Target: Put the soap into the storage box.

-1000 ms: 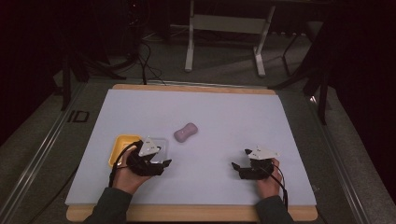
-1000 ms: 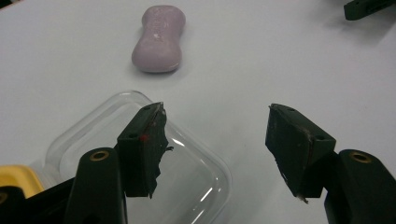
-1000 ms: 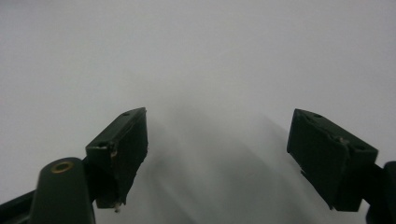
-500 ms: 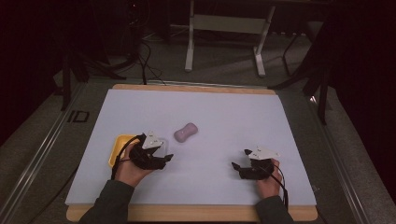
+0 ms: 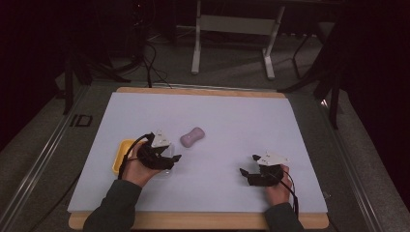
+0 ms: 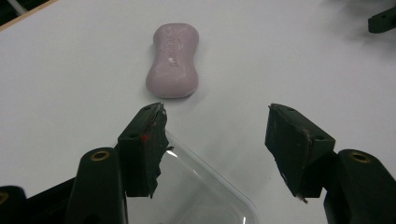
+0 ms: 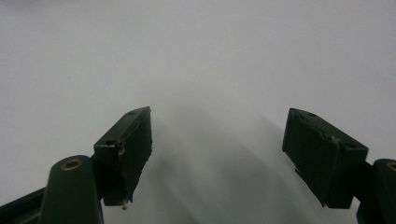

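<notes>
A pink, waisted bar of soap [image 5: 192, 137] [image 6: 173, 60] lies on the white mat [image 5: 232, 121]. My left gripper [image 5: 173, 159] [image 6: 217, 116] hovers just short of it with its jaws open and pointing at it; nothing is pressed between them. Under those jaws lies a clear plastic lid [image 6: 205, 196], its rounded edge below the left jaw. A yellow dish [image 5: 121, 155] sits behind my left hand, partly hidden by it. My right gripper [image 5: 244, 174] [image 7: 217, 135] rests low over bare mat at the front right, jaws open and empty.
The mat covers a wooden board [image 5: 193, 221] whose edge runs along the front. A metal rail [image 5: 43, 154] borders the left side. A stand's legs [image 5: 232, 43] and cables lie on the dark floor beyond the far edge.
My left gripper has moved a little forward and right, toward the soap, hiding more of the yellow dish. The right gripper and the soap have stayed put.
</notes>
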{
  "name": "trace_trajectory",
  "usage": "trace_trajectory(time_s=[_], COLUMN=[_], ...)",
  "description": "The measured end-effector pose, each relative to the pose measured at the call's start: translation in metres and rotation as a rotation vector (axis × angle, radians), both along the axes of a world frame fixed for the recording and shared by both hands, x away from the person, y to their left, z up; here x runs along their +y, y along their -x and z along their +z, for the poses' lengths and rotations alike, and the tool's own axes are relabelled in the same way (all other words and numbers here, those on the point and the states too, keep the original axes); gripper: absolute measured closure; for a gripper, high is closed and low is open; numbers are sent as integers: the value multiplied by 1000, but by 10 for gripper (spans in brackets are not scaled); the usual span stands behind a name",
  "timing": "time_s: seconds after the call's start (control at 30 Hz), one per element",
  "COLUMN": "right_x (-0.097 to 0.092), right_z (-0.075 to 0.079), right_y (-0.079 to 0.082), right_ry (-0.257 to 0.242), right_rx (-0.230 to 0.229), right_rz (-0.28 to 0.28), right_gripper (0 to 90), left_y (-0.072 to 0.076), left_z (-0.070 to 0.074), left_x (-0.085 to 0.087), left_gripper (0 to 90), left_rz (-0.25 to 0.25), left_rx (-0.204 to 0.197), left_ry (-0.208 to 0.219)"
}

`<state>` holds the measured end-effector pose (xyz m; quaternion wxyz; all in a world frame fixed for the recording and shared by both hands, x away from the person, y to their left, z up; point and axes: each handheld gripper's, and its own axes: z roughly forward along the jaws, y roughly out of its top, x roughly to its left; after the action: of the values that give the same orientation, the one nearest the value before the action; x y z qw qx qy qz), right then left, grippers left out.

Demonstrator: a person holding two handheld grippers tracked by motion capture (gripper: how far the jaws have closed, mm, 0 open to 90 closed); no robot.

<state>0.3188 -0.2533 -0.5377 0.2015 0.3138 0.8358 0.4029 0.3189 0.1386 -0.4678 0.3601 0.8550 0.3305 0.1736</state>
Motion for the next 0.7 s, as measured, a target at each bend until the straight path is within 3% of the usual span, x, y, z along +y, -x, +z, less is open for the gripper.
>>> trace_trajectory(time_s=[0.7], right_x=[0], right_z=[0], right_y=[0], right_ry=[0], right_rx=[1], right_rz=[1], right_gripper=[226], left_y=[-18], left_z=[8], left_x=[-6], left_gripper=[382], left_rz=[-1], left_rx=[9], left_ry=[-35])
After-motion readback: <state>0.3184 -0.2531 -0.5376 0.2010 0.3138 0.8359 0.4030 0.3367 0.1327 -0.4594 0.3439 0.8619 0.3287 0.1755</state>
